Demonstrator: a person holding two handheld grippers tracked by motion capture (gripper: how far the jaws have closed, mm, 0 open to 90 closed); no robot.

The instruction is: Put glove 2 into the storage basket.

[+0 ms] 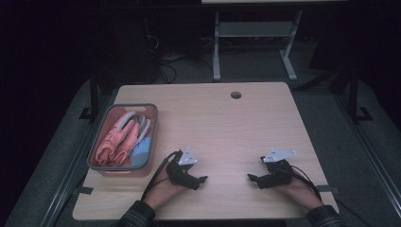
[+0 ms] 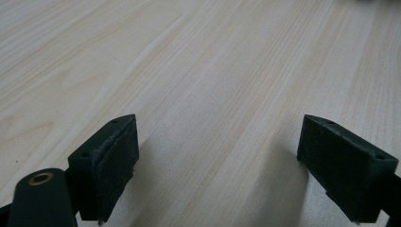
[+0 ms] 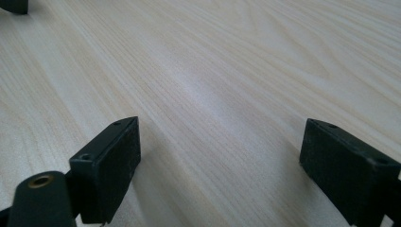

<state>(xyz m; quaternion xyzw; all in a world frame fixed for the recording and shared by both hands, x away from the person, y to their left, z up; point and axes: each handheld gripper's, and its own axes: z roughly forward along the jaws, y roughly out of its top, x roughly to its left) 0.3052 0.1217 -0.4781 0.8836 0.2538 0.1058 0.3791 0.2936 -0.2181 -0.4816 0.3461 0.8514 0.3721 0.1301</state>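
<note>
Plaid sleeves [image 1: 138,215] — pale wood table [image 1: 227,123], dark room.

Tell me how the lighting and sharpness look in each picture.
High view: dim, dark surroundings, only the table lit, basket slightly soft. Left gripper view: bright, soft shadows beside the left gripper. Right gripper view: pale glare patch mid-table, wood grain blurring farther off.

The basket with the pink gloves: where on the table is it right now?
In the high view the basket sits at the table's left edge, just left of and slightly beyond the left gripper, which rests open on bare wood.
</note>
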